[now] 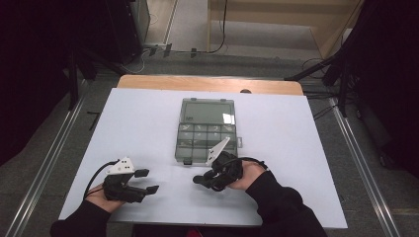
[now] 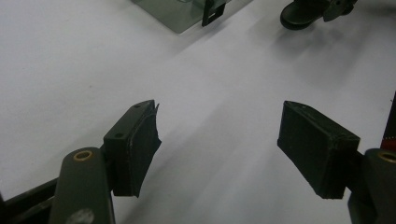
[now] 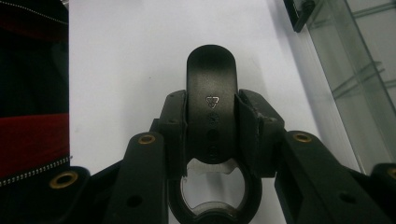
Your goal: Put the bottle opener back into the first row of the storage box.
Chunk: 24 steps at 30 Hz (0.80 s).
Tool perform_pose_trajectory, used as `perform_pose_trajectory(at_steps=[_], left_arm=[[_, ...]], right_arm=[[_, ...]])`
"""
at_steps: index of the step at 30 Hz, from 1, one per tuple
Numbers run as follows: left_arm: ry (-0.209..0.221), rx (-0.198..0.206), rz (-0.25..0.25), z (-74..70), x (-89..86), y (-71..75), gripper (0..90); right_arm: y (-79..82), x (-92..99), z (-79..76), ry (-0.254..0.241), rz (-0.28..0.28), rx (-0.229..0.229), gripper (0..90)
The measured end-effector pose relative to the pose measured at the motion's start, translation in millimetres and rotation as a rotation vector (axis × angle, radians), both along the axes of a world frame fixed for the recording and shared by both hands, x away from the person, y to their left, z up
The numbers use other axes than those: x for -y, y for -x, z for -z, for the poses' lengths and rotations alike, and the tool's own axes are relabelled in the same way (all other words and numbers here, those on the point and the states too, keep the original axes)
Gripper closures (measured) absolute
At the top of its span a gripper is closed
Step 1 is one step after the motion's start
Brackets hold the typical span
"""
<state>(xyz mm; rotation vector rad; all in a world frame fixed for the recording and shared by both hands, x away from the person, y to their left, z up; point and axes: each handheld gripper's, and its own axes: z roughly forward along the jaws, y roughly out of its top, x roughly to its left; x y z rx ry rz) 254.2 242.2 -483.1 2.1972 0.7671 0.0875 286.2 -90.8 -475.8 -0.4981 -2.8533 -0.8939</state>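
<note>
While the left gripper point(image 2: 219, 149) waits with jaws wide apart, the right gripper point(image 3: 212, 126) squeezes a black bottle opener point(image 3: 212, 93). Both are near the clear box point(image 1: 205, 131).

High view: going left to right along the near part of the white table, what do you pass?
Left gripper, jaws open and empty → right gripper, shut on a black opener-like tool → the hand holding that gripper. The clear compartment box lies farther back, above the right gripper.
</note>
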Motion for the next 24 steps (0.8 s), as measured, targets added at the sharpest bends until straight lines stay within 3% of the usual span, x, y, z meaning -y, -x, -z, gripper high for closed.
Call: perform_pose_trajectory(at_steps=[24], left_arm=[[-0.001,-0.001,0.000,0.2,-0.2,-0.1,28.3]], right_arm=[[-0.6,30.5,-16.9,-0.042,0.064,0.030,65.7]])
